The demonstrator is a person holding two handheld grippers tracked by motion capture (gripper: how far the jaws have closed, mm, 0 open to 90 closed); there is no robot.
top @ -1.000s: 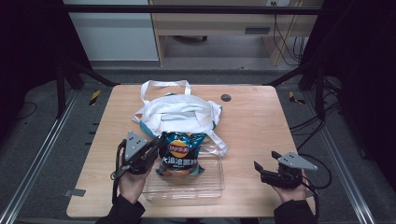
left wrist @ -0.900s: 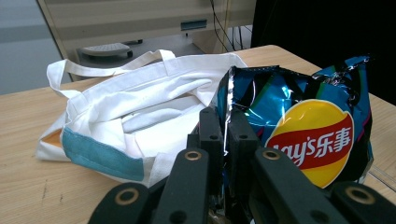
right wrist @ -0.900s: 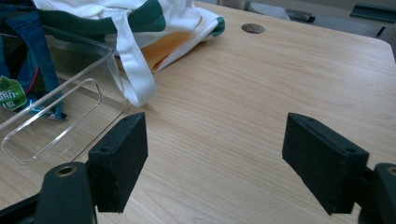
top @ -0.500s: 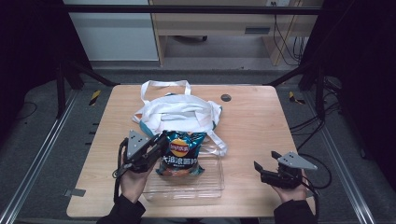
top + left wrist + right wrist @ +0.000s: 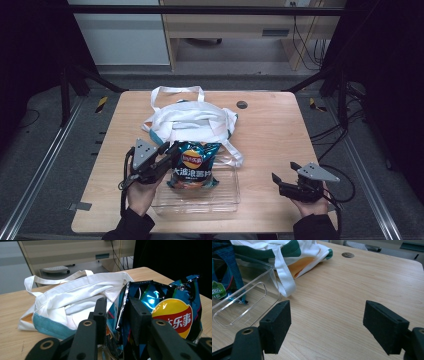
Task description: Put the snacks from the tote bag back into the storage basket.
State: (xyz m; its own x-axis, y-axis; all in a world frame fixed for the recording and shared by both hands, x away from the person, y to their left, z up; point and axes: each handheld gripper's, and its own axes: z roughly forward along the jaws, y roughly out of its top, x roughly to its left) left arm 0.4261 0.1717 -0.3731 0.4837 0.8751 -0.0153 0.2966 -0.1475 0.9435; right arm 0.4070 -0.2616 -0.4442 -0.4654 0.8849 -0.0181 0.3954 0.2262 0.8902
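Centrally: glossy blue crisp packet with red-and-yellow logo (image 5: 193, 164), standing in clear shallow plastic tray (image 5: 226, 200) at near table edge, upper edge between left gripper (image 5: 115, 312) jaws; jaws just opening, small gaps either side, grip released. Directly behind, touching packet: crumpled white cloth tote bag with teal trim (image 5: 192, 121), one strap draped over tray's far corner. Farther back: small round dark grommet (image 5: 242, 104) in light wooden tabletop (image 5: 280, 135). Well apart: right gripper (image 5: 289, 178), jaws wide, empty, above bare wood.
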